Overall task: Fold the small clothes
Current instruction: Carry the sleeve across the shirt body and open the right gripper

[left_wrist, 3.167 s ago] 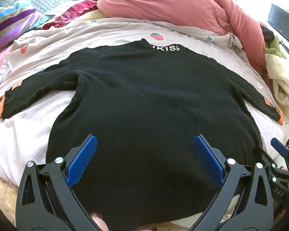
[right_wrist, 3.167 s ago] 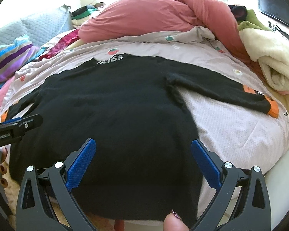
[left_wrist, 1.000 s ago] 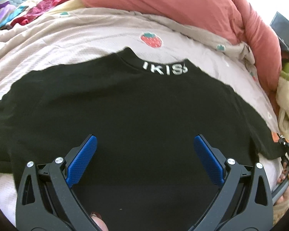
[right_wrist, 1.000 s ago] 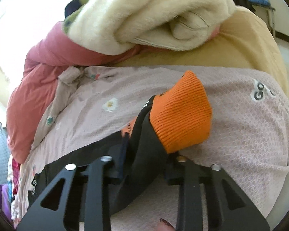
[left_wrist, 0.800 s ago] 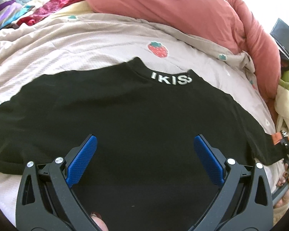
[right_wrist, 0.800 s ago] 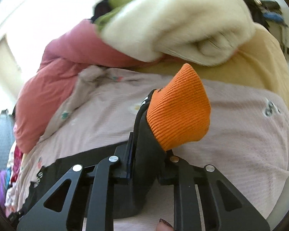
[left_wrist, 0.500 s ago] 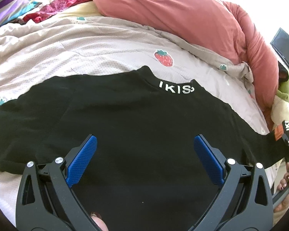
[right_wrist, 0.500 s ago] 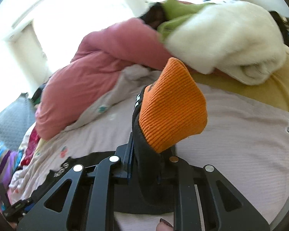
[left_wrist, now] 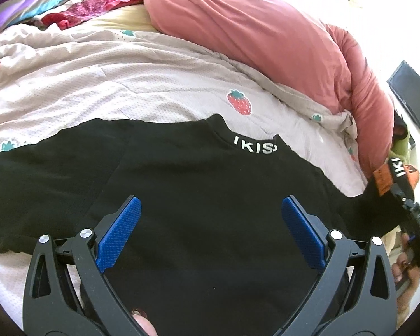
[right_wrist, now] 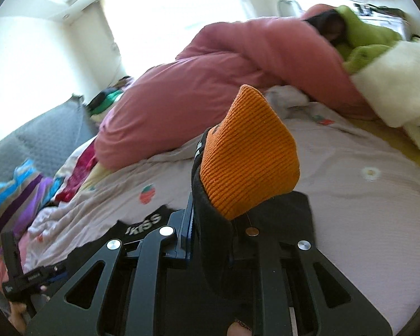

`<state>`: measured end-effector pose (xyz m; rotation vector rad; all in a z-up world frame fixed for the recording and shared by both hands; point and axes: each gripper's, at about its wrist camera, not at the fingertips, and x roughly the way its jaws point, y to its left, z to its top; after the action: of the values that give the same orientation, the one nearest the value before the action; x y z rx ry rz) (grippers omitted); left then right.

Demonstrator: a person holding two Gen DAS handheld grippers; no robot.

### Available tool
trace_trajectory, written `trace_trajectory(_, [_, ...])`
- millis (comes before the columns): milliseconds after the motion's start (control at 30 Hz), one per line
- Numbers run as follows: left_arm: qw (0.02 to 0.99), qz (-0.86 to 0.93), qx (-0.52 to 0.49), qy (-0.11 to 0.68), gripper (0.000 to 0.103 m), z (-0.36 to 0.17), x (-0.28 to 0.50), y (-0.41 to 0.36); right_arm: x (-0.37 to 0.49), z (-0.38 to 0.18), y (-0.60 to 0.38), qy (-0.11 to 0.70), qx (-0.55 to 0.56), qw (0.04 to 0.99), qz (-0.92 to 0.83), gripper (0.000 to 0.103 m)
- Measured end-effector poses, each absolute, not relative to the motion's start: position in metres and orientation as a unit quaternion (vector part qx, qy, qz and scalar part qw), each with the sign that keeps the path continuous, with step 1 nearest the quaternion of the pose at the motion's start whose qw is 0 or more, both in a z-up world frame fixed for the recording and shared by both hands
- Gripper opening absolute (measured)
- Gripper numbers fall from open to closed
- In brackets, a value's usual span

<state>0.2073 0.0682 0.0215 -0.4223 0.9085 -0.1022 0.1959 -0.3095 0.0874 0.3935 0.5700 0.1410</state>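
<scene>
Lying flat across the strawberry-print bedsheet, back side up with lettered collar toward the pink duvet: black sweater, spread out apparently so both sleeves can be folded inward over the body. Left sleeve stretched out flat toward the left edge, untouched, probably waiting its turn.

Hovering above the lower middle of the sweater's body: left gripper, jaws spread wide, blue pads well apart, nothing between them, no contact with the cloth visible. Likely kept there ready to pin or steady the body while the other side is folded.

Further right, raised off the sheet at the far edge of the left wrist view: right sleeve with its orange cuff, lifted clear so as to swing over the body without dragging.

Clamping that sleeve just behind the cuff: right gripper, jaws drawn narrow and pressing on the black knit, orange cuff standing up and poking past the tips in the right wrist view. Grip set on the sleeve end, seemingly to give control of the whole sleeve length. Judged as the first sleeve fold under way; body and left sleeve not yet folded.
</scene>
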Motion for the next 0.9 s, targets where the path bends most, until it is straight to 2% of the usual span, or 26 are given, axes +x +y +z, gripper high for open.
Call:
trace_trajectory(500, [0.85,-0.075,-0.279,0.44,0.095,0.007,0.206,0.098,0.225,0.064,-0.169,0.33,0.095,0.925,0.161,0.016])
trace_trajectory(900, [0.812,-0.103,-0.351,0.454,0.095,-0.018,0.211,0.109,0.229,0.027,-0.105,0.371,0.033,0.906,0.201,0.018])
